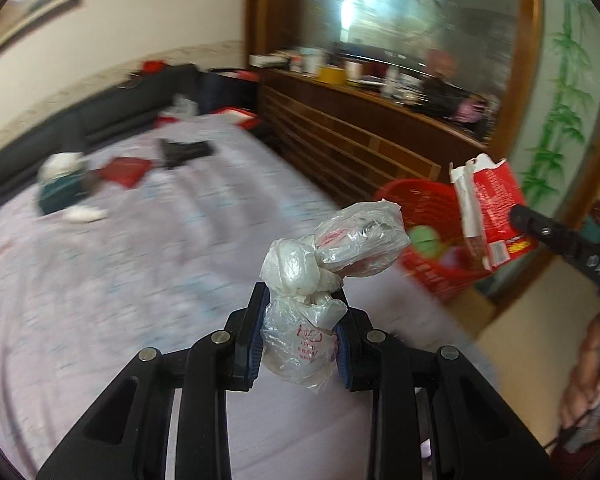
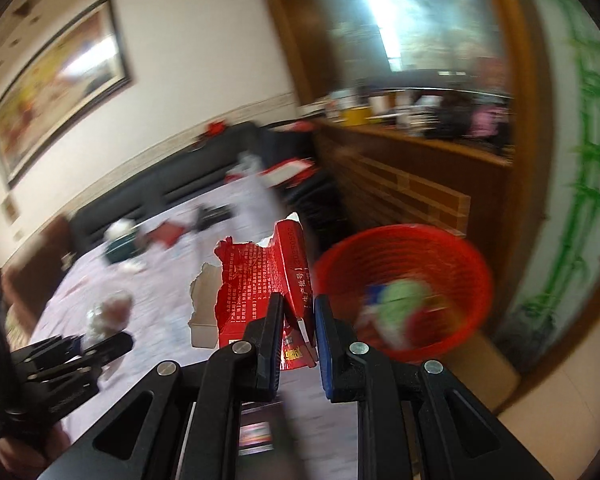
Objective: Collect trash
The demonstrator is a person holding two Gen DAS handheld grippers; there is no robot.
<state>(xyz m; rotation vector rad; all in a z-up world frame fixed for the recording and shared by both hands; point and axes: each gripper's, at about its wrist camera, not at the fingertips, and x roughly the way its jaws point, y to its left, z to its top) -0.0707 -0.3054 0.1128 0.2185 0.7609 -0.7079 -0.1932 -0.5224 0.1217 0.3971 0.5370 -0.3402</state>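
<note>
My left gripper [image 1: 300, 300] is shut on a knotted clear plastic bag [image 1: 332, 252] and holds it above the bed. My right gripper [image 2: 298, 300] is shut on a torn red carton [image 2: 268, 280], held up just left of the red trash basket [image 2: 452, 248]. In the left wrist view the carton [image 1: 496, 216] hangs in front of the basket [image 1: 424, 204], with my right gripper's finger [image 1: 540, 228] on it. The basket holds green and pink trash [image 2: 400, 300]. In the right wrist view my left gripper [image 2: 104, 340] shows at the lower left with the bag [image 2: 112, 312].
The bed has a pale lilac cover [image 1: 140, 280]. On it lie a red packet [image 1: 124, 170], a black item [image 1: 186, 152] and a teal and white bundle [image 1: 60, 188]. A wooden cabinet [image 1: 360, 140] with clutter on top stands behind the basket. A dark headboard [image 1: 80, 124] runs along the far side.
</note>
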